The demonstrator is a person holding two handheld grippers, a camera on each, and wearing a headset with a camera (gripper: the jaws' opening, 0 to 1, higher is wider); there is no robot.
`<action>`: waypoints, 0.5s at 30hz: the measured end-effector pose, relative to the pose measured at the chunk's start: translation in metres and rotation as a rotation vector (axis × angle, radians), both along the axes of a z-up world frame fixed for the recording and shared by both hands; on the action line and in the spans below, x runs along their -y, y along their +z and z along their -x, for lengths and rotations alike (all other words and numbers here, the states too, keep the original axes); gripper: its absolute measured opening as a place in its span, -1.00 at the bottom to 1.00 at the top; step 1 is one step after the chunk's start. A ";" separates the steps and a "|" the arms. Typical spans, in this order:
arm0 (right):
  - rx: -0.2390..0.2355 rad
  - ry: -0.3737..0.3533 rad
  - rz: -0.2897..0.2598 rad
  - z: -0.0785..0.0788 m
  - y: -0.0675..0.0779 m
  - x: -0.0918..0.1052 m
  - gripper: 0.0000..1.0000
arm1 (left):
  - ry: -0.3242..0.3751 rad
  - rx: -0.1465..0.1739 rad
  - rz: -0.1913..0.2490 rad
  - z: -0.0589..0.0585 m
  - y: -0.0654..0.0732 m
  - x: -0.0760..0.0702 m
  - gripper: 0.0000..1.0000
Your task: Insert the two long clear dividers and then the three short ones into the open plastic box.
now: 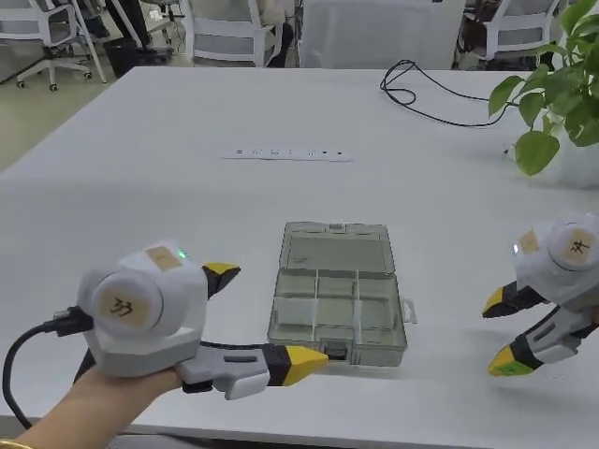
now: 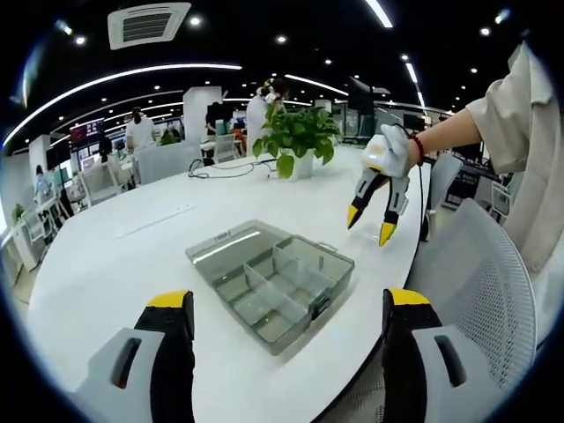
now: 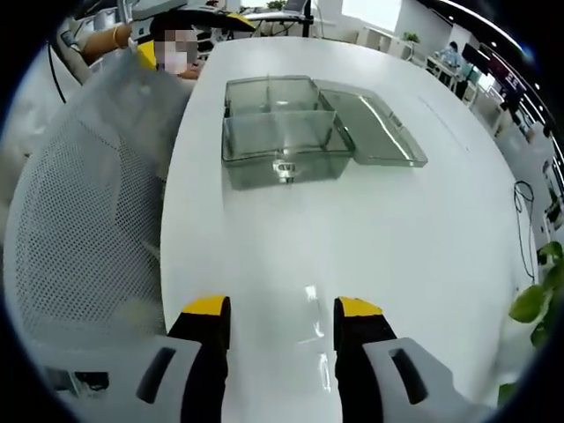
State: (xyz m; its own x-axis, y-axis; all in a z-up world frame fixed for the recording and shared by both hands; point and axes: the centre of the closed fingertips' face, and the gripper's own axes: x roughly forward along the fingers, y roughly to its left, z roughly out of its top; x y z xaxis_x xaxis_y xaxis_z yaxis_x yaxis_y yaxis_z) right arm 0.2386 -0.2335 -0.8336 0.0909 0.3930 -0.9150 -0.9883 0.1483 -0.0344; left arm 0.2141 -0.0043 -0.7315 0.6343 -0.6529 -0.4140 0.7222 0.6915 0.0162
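**Both claws empty, box lying open on the table**

The plastic box point(image 1: 374, 348) sits near the front edge of a smooth white table point(image 1: 140, 187). It is a shallow rectangle of smoky, see-through plastic. Its flat lid point(image 1: 337, 248) is folded back on the far side, and a small latch shows on the near wall. Clear dividers point(image 1: 357, 297) cross inside it, making a grid of small square compartments.

The left gripper point(image 1: 265, 318) has a rounded white shell and yellow-tipped black jaws. Its jaws are spread wide and grip nothing. One tip lies just beside the box's near corner; I cannot tell whether it touches. The right gripper point(image 1: 501, 332) hangs over bare table to the other side, well apart from the box, its jaws parted and empty.

Farther back are a looped black cable point(image 1: 421, 94) and a leafy plant point(image 1: 552, 103).
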 end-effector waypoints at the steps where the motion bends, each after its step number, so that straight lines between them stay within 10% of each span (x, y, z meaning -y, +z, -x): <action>1: -0.003 0.013 0.018 0.001 -0.002 0.003 -0.05 | -0.004 0.000 -0.005 0.000 -0.001 0.000 0.78; 15: -0.008 0.055 0.083 -0.010 -0.019 0.024 -0.17 | -0.010 -0.016 -0.032 -0.003 -0.007 0.002 0.72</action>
State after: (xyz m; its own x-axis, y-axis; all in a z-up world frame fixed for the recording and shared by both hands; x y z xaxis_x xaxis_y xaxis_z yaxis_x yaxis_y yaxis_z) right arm 0.2490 -0.2572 -0.8531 0.0633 0.3204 -0.9452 -0.9953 0.0904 -0.0360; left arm 0.2167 -0.0066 -0.7386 0.6206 -0.6457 -0.4448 0.7296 0.6834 0.0259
